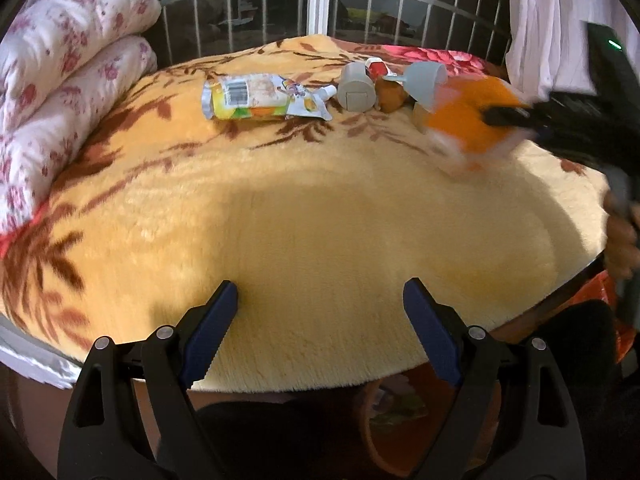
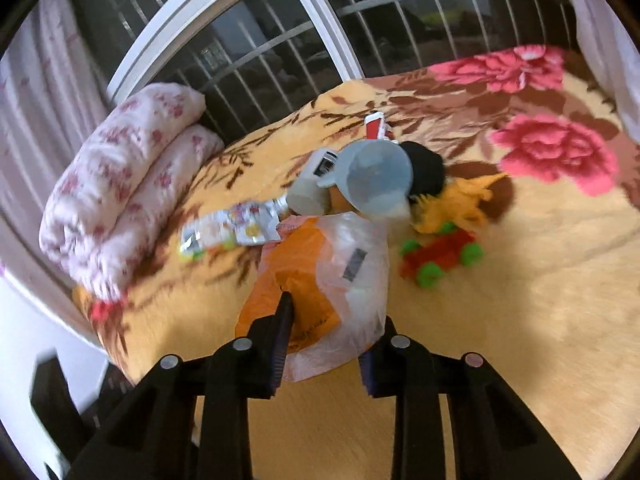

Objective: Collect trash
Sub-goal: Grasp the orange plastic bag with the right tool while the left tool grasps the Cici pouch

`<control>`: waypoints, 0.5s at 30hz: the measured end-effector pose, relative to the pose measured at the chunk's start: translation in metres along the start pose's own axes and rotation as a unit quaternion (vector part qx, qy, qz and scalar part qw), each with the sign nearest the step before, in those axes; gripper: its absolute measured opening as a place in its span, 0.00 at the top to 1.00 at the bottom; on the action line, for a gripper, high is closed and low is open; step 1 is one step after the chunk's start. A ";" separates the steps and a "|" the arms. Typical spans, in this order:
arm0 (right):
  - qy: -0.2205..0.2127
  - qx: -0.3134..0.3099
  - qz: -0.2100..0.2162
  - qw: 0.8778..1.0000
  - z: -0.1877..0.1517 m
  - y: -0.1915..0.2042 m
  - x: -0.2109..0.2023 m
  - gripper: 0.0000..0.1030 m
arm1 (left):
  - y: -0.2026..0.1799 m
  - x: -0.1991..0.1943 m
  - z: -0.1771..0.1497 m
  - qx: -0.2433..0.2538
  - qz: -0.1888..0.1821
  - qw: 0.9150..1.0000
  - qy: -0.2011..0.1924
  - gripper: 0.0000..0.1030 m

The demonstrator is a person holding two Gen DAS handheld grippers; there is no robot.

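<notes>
On the yellow plush blanket [image 1: 304,208] lie a flattened juice pouch [image 1: 256,98], a grey cup [image 1: 356,88] on its side, a tipped grey-blue cup [image 1: 426,80] and a red-and-white packet [image 1: 376,66]. My right gripper [image 2: 328,340] is shut on an orange-and-clear plastic bag [image 2: 304,280], which hangs lifted off the blanket. The left wrist view shows that bag [image 1: 468,120] blurred at the right, with the right gripper [image 1: 516,118] on it. My left gripper [image 1: 320,292] is open over the blanket's near edge with nothing between its fingers.
A rolled floral quilt [image 1: 60,92] lies along the left side against the barred window [image 1: 320,0]. A red toy car with green wheels [image 2: 440,252], a yellow plush [image 2: 460,200] and a black round thing [image 2: 426,168] sit by the cups. A brown bin [image 1: 400,420] stands below the bed edge.
</notes>
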State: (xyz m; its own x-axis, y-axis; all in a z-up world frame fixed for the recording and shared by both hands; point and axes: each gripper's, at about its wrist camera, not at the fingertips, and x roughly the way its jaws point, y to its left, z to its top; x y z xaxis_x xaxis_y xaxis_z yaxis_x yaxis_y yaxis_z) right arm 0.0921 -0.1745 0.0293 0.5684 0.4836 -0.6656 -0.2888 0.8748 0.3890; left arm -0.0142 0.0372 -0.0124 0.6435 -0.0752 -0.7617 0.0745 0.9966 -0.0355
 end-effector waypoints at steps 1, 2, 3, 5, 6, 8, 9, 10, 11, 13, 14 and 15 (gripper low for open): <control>0.000 -0.007 0.000 1.000 -0.006 -0.002 -0.008 0.72 | -0.001 0.001 0.004 0.006 0.007 1.000 0.000 0.20; -0.002 -0.014 -0.003 1.000 -0.012 -0.005 -0.016 0.72 | -0.001 0.002 0.008 0.016 0.015 1.000 0.000 0.20; -0.004 -0.018 -0.007 1.000 -0.015 -0.006 -0.021 0.72 | -0.001 0.002 0.013 0.025 0.023 0.999 -0.002 0.20; -0.008 -0.033 -0.020 0.999 -0.025 -0.010 -0.034 0.72 | -0.001 0.003 0.023 0.046 0.040 0.998 -0.006 0.20; -0.009 -0.038 -0.025 0.999 -0.029 -0.013 -0.040 0.72 | 0.000 0.005 0.032 0.063 0.057 0.996 -0.008 0.20; -0.010 -0.041 -0.031 0.999 -0.037 -0.020 -0.051 0.72 | 0.003 0.010 0.047 0.093 0.077 0.993 -0.012 0.20; -0.010 -0.039 -0.030 0.999 -0.040 -0.023 -0.054 0.72 | 0.005 0.013 0.057 0.111 0.089 0.990 -0.015 0.20; -0.010 -0.035 -0.029 0.999 -0.042 -0.027 -0.058 0.72 | 0.007 0.017 0.070 0.132 0.101 0.986 -0.018 0.20; -0.010 -0.031 -0.028 0.999 -0.043 -0.032 -0.061 0.72 | 0.009 0.021 0.080 0.150 0.108 0.983 -0.019 0.20; -0.011 -0.023 -0.028 0.999 -0.044 -0.040 -0.065 0.72 | 0.014 0.031 0.103 0.193 0.118 0.974 -0.020 0.20; -0.011 -0.019 -0.028 0.999 -0.044 -0.043 -0.066 0.72 | 0.014 0.035 0.110 0.210 0.117 0.970 -0.018 0.20; -0.010 -0.014 -0.027 0.999 -0.043 -0.046 -0.066 0.72 | 0.014 0.041 0.117 0.231 0.117 0.966 -0.015 0.20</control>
State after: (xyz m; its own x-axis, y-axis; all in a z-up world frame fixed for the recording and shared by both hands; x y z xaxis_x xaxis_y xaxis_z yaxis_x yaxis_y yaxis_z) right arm 0.0343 -0.2451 0.0278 0.5991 0.4345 -0.6725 -0.2787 0.9006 0.3336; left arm 0.1024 0.0444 0.0318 0.7059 0.1428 -0.6937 0.2515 0.8651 0.4340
